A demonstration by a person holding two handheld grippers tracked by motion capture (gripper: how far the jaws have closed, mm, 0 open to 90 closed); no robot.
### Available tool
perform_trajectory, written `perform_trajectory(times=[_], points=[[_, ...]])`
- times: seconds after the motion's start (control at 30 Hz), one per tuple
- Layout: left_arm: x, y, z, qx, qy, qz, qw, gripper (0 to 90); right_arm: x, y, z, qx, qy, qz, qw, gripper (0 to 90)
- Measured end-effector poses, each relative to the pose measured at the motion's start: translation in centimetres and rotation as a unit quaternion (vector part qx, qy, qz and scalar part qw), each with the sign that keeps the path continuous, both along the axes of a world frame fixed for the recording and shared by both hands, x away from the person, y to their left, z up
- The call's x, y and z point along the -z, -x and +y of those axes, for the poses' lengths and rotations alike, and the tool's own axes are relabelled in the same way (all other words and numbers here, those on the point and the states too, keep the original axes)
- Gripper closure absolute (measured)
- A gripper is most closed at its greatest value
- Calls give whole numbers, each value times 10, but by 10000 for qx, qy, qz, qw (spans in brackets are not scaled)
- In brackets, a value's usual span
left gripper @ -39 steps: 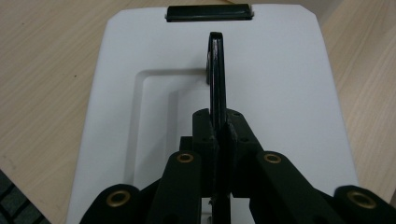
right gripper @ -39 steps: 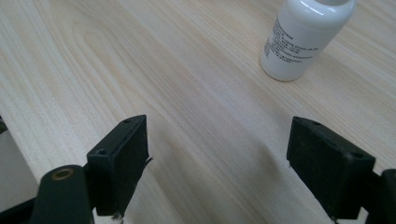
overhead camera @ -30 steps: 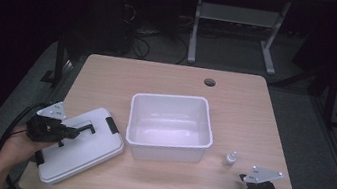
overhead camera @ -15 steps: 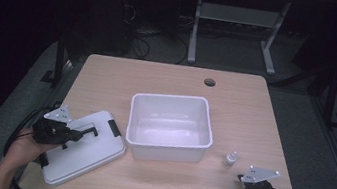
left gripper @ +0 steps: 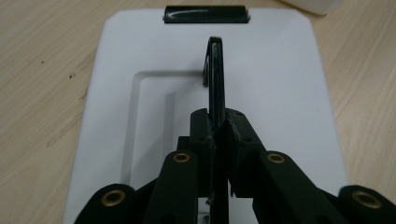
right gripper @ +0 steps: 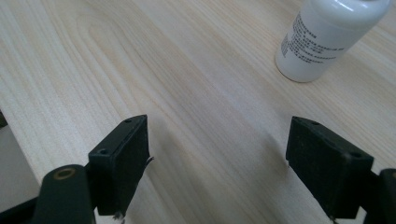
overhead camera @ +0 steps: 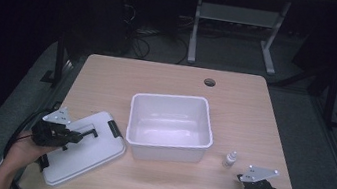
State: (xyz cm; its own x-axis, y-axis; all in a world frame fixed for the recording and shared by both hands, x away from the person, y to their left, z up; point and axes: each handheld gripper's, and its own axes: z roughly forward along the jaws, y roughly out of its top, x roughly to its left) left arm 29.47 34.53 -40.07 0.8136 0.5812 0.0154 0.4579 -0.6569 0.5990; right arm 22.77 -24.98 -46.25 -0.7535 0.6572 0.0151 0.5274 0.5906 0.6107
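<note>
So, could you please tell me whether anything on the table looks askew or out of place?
The white lid lies off the white bin, flat on the table and turned at an angle to it. The left claw is shut on the lid's black handle. Nothing looks spilled or damaged.

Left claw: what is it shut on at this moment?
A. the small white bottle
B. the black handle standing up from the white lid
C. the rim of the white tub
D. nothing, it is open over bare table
B: in the left gripper view the left claw is pinched shut on the thin black handle that rises from the white lid, well apart from the tub and the bottle.
</note>
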Motion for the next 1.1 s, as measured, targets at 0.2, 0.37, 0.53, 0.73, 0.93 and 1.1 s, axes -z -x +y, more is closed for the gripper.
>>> perform_trajectory(times=[0.2, 0.37, 0.53, 0.73, 0.93, 1.1], points=[[-1, 4, -8, 75, -49, 14, 10000, 750, 0, 0, -1, -11, 23, 23, 10000, 204], [2, 5, -11, 28, 44, 7, 10000, 635, -4, -1, -5, 8, 5, 31, 10000, 203], [0, 9, -13, -18, 99, -74, 9999, 574, -8, -4, -7, 7, 80, 54, 10000, 200], [-2, 13, -12, -131, 160, -163, 9997, 507, -11, -8, -8, -3, 110, 172, 9998, 210], [-4, 15, -15, -215, 267, -261, 9991, 464, -17, -16, -8, -19, 206, 307, 9993, 192], [-6, 17, -17, -219, 304, -219, 9991, 416, -25, -21, -10, -107, 304, 351, 9989, 185]])
